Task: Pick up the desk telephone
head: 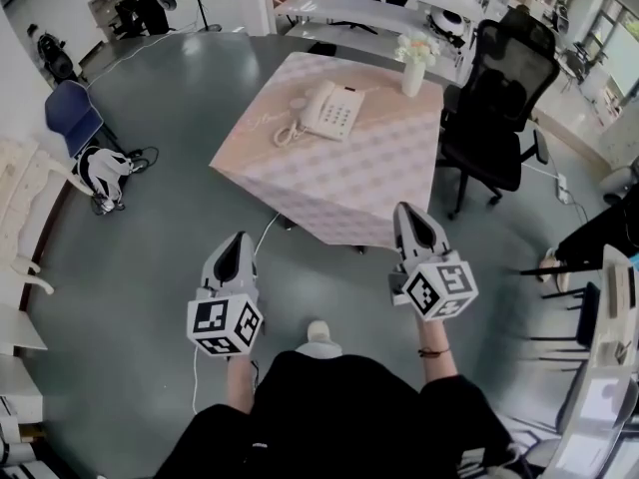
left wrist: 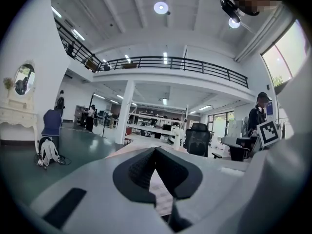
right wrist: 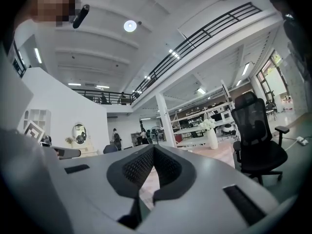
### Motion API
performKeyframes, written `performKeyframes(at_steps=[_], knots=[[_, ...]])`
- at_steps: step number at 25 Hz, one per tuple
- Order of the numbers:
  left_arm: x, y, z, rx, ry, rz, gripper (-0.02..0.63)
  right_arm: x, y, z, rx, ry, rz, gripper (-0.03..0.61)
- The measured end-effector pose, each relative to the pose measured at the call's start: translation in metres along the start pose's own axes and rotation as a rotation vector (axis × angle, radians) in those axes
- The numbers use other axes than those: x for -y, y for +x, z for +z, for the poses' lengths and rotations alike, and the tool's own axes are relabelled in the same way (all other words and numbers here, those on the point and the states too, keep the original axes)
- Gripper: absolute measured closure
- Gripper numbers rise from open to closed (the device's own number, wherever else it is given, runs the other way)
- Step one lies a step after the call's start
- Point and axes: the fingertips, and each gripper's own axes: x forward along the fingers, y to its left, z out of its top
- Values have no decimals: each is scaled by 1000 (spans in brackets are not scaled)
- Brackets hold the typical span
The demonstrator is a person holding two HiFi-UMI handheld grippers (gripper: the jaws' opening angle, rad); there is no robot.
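A white desk telephone [head: 327, 111] with a coiled cord lies on a table [head: 369, 183] covered by a pink checked cloth, in the head view's upper middle. Both grippers are held low in front of me, well short of the table's near edge. My left gripper [head: 237, 239] is shut and empty, its tips pointing toward the table. To its right my right gripper [head: 412, 211] is shut with nothing in it, close to the table's near corner. In the gripper views the jaws meet at the tips, and the tabletop [left wrist: 158, 191] [right wrist: 151, 179] shows only as a sliver beyond them.
A white vase of flowers [head: 414, 63] stands at the table's far right corner. A black office chair [head: 497, 108] sits right of the table. A blue chair [head: 72, 113] and a backpack [head: 100, 173] are on the floor at left. Grey floor surrounds the table.
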Motion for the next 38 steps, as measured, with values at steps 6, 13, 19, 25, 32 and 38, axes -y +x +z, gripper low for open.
performKeyframes(at_steps=[6, 13, 19, 25, 32, 38], knots=[[-17, 46, 2, -10, 17, -38, 617, 12, 39, -11, -10, 2, -24, 588], [-37, 74, -2, -25, 26, -47, 617, 17, 73, -20, -14, 15, -30, 587], [-52, 88, -11, -52, 12, -38, 617, 18, 98, -28, -35, 24, -26, 586], [-65, 115, -10, -59, 7, -37, 617, 29, 124, -30, -49, 22, -38, 586], [-81, 176, -9, -80, 3, -53, 617, 54, 172, -36, -54, 48, -57, 588], [-90, 247, -10, -119, -10, -118, 617, 84, 226, -46, -79, 88, -85, 586]])
